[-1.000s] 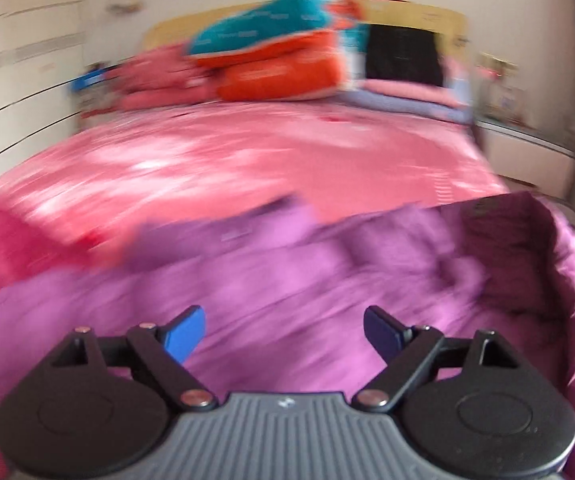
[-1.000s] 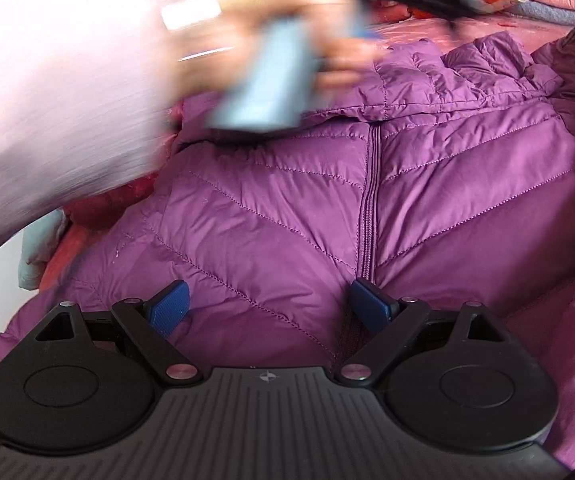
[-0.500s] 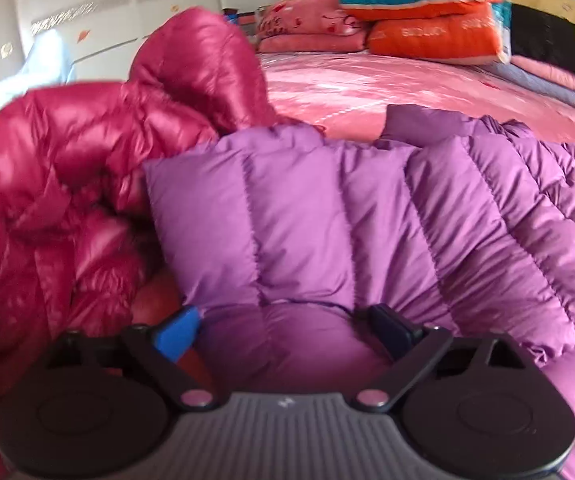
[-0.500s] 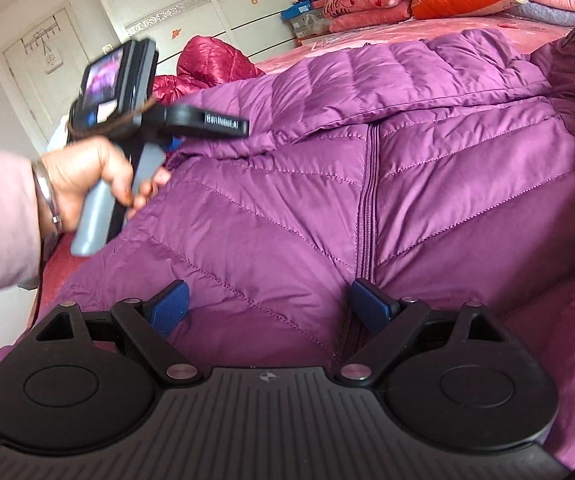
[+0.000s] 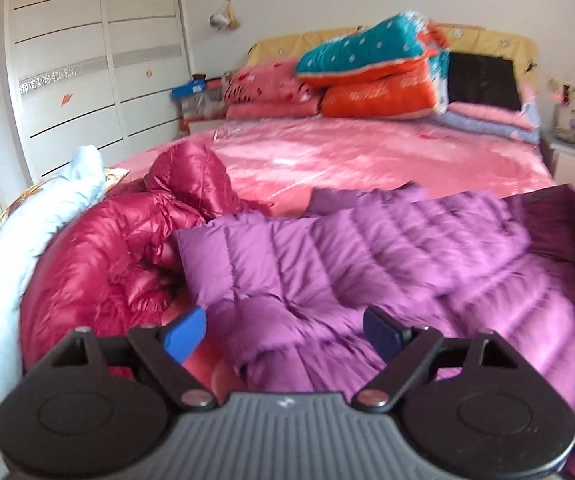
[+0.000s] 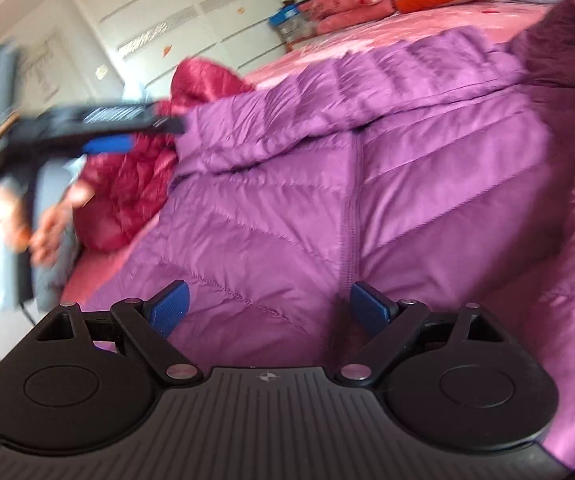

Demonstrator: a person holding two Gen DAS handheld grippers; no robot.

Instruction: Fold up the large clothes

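The purple down jacket (image 6: 367, 184) lay spread front-up across the pink bed (image 5: 367, 160), its zipper (image 6: 349, 216) closed and running down the middle, with one sleeve (image 5: 327, 248) folded in across the chest, which looked like the first fold already made. The left hand-held gripper (image 5: 285, 330) hovered just over that sleeve's cuff end, its jaws wide but closing slightly, with puffy fabric lying below and between the blue pads yet not pinched. The right hand-held gripper (image 6: 269, 306) sat low over the hem beside the zipper, jaws spread and gripping nothing, probably placed to steady or take the lower edge next. A crimson down jacket (image 5: 127, 256) lay heaped just beside the purple one, apparently awaiting its turn, and stacked pillows (image 5: 371, 76) stood by the headboard.
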